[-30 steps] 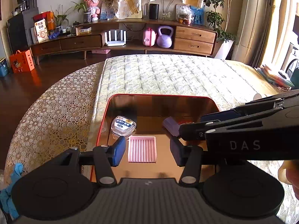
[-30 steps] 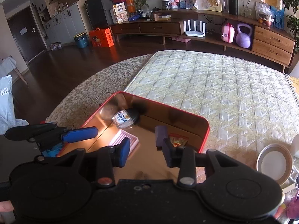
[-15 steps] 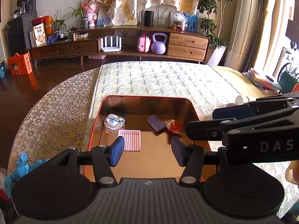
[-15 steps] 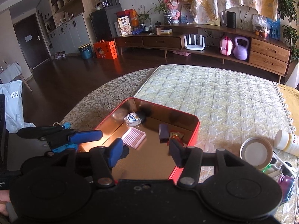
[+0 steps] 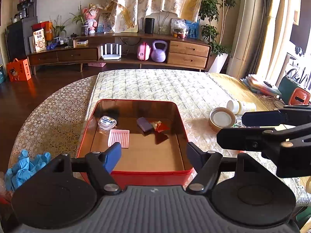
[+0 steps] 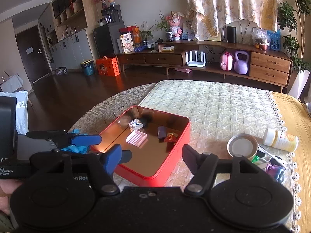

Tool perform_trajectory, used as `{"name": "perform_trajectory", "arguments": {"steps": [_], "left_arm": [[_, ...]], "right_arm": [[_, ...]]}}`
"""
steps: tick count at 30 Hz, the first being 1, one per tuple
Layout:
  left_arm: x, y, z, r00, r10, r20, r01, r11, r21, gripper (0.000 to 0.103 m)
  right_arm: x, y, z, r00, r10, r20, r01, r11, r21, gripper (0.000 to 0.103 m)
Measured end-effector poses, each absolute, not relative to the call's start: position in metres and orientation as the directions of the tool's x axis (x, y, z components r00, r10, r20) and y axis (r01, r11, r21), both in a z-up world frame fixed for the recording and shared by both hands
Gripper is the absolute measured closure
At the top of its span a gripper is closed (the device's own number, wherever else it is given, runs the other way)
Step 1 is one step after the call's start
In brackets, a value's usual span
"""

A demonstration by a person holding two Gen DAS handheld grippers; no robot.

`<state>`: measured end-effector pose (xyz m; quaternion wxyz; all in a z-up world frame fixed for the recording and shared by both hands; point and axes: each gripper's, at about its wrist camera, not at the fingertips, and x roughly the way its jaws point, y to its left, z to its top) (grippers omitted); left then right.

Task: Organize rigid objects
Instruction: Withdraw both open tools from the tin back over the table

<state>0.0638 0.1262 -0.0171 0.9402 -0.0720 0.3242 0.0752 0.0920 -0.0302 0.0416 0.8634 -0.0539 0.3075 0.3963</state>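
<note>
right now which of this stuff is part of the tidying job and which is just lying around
Job:
red tin
pink tray
purple block
round lid
white bottle

Lying about:
blue gloves
purple kettlebell
orange box

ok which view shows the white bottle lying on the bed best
The right wrist view: the white bottle lies on its side in full sight, with its yellow label readable as a shape. In the left wrist view the white bottle is smaller, farther off, and sits just above the right tongs, which crowd it.

"System" on left gripper (partly cut)
</note>
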Motion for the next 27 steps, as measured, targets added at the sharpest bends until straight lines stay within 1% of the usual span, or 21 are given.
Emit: {"name": "perform_trajectory", "arguments": {"steps": [3,7,10,15,17,21,22,27], "left_arm": [[0.06,0.116,-0.015,0.78,0.096,-0.618,-0.183,0.98,-0.079,0.03],[0.056,0.101,-0.013,0.783,0.084,-0.616,-0.171,0.982,-0.083,0.03],[0.054,0.09,-0.014,0.785,0.068,-0.616,-0.161,0.982,-0.097,0.026],[0.051,0.071,-0.016,0.783,0.042,-0.62,-0.14,0.984,-0.11,0.025],[0.051,0.064,-0.017,0.784,0.034,-0.62,-0.131,0.985,-0.111,0.022],[0.052,0.053,-0.018,0.788,0.024,-0.615,-0.125,0.985,-0.121,0.02],[0.052,0.05,-0.019,0.788,0.022,-0.616,-0.124,0.984,-0.124,0.02],[0.058,0.036,-0.025,0.79,-0.001,-0.613,-0.111,0.983,-0.145,0.02]], "right_arm": [[0.086,-0.044,0.039,0.514,0.645,-0.565,-0.705,0.693,0.148,0.031],[0.079,-0.066,0.034,0.522,0.645,-0.559,-0.684,0.708,0.178,0.026],[0.072,-0.084,0.032,0.538,0.643,-0.546,-0.669,0.719,0.187,0.021],[0.064,-0.112,0.025,0.561,0.638,-0.527,-0.643,0.737,0.208,0.014],[0.063,-0.123,0.021,0.57,0.63,-0.528,-0.63,0.747,0.212,0.012],[0.058,-0.141,0.012,0.59,0.608,-0.532,-0.603,0.77,0.211,0.005],[0.056,-0.146,0.009,0.595,0.602,-0.532,-0.594,0.776,0.212,0.001],[0.057,-0.168,-0.002,0.624,0.559,-0.546,-0.546,0.812,0.207,0.0]]}}
